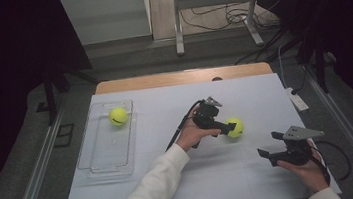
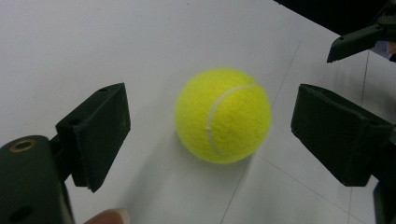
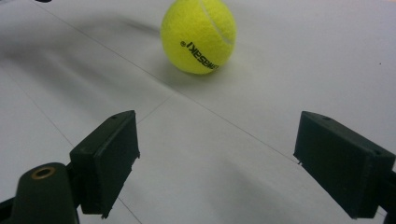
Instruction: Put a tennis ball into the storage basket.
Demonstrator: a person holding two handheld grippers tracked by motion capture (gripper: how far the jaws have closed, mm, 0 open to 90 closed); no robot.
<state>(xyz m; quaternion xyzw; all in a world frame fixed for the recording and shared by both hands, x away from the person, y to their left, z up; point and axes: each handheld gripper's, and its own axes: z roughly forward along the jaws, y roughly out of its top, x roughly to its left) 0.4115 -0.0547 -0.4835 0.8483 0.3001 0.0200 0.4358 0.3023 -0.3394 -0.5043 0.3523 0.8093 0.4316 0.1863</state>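
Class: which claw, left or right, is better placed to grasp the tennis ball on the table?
Left. The left claw is open around the ball; the right claw is farther from it.

Overhead lighting is dim and even; the surroundings fall to near black. The white counter (image 1: 244, 96) reads grey-blue, without glare. Soft shadows lie beneath each tennis ball (image 2: 223, 115). Both gripper views are sharp centrally, with slightly soft foreground jaws
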